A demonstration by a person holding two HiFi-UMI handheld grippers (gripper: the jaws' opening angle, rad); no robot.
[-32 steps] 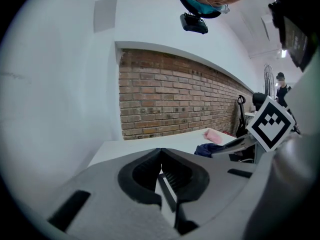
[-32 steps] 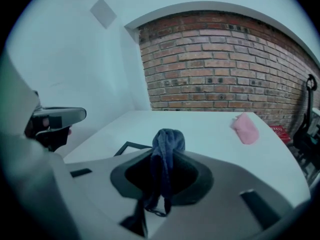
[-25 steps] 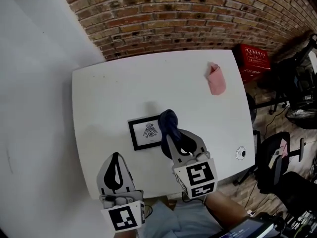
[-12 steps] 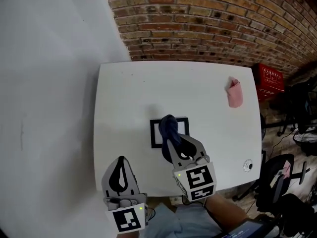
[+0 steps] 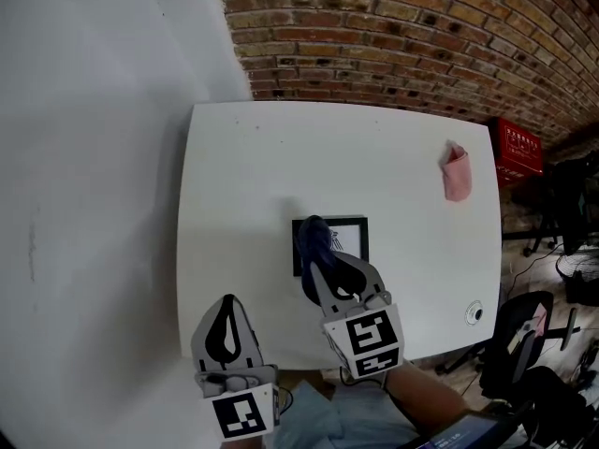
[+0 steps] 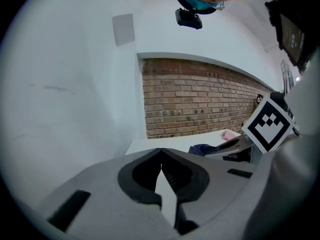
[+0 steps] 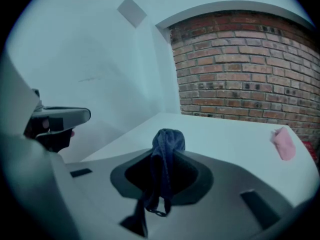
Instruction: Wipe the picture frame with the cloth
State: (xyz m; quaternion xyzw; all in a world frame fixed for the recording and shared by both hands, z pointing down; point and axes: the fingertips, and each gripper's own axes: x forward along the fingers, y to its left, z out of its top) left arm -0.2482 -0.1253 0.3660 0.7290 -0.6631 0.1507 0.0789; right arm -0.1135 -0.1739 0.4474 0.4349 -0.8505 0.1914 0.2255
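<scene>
A small black picture frame [image 5: 351,224] with a white mat lies flat near the middle of the white table [image 5: 281,157]. My right gripper [image 5: 314,258] is shut on a dark blue cloth [image 5: 313,238], which bunches out past the jaw tips and covers the frame's left half. In the right gripper view the dark blue cloth [image 7: 166,145] hangs between the closed jaws and hides the frame. My left gripper [image 5: 224,307] is shut with nothing in it, held at the table's near edge, left of the right gripper.
A pink cloth [image 5: 457,176] lies at the table's far right. A small round white object [image 5: 474,313] sits by the near right corner. A brick wall [image 5: 421,36] runs behind the table, a white wall at left. A red crate [image 5: 524,148] and office chairs [image 5: 524,344] stand right.
The right gripper with the blue cloth has moved from the frame's right side onto its left half. The head view has shifted. The left gripper stays put.
</scene>
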